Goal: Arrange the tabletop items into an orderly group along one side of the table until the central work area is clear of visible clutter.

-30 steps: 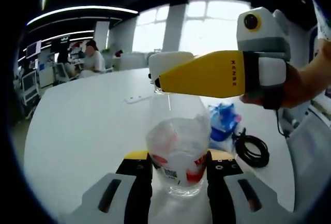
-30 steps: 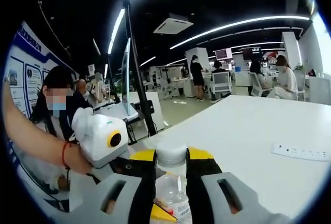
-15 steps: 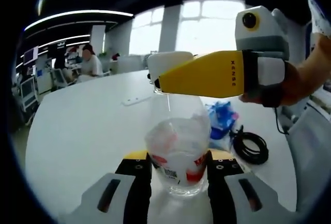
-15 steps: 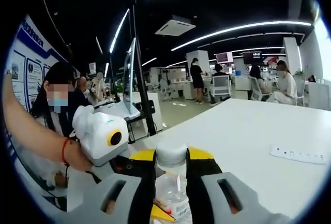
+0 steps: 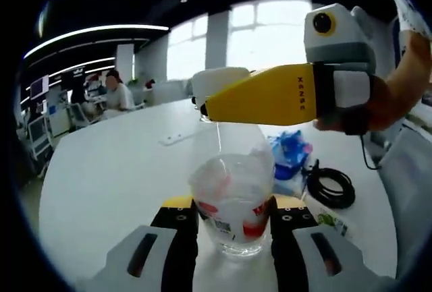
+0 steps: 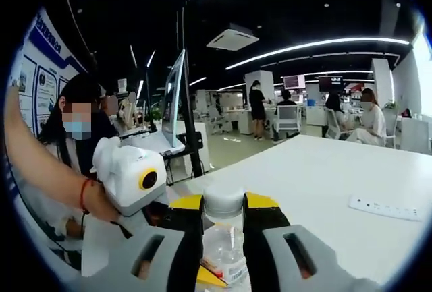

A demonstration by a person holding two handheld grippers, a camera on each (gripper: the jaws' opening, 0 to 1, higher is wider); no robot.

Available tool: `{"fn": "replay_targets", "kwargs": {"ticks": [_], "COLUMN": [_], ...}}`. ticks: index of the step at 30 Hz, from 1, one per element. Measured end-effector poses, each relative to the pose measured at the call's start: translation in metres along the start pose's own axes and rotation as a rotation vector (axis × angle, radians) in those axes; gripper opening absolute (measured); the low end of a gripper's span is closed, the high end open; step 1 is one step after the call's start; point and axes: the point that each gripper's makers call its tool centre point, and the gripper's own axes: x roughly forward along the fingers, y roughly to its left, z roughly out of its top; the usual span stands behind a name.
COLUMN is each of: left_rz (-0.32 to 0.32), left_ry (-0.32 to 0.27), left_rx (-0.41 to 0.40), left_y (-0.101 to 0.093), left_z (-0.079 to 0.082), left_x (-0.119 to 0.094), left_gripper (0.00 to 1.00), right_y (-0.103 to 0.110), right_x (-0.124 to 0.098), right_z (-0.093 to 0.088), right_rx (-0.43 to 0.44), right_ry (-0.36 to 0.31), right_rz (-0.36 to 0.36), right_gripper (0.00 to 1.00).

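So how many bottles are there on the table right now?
1: a clear bottle, held at its base between the left gripper's jaws and at its cap by the right gripper. The blue packet beside it could hide something.

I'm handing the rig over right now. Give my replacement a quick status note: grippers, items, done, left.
Left gripper: shut on the body of the clear plastic bottle.
Right gripper: shut on the same bottle's white cap; seen from the left gripper view, it reaches in from the right.
On the white table: blue packet and coiled black cable beside the bottle, white power strip farther off.
Done: bottle gripped.
Left: place the bottle, then group the packet, cable and strip along one side.
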Motion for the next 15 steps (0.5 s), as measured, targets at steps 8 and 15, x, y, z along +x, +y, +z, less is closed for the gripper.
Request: {"fn": "replay_targets", "kwargs": {"ticks": [8,15], "left_rz": [0.001,-0.001], "left_ry": [-0.007,-0.011], "left_rx": [0.020,0.022], "left_y": [-0.0012,-0.0023], "left_z": [0.0000,-0.0019], "left_x": [-0.0005,-0.0016], "left_gripper": [0.38,0.38], "right_y": [0.0038,0.0076], "right_x": [-0.0020,-0.0039], "right_z": [-0.0004,-0.0020], "right_rx": [-0.046,-0.090], "right_ry": [0.002,-0.001], "right_rz": [-0.016,-0.039], "right_gripper": [0.19,0.19]}}
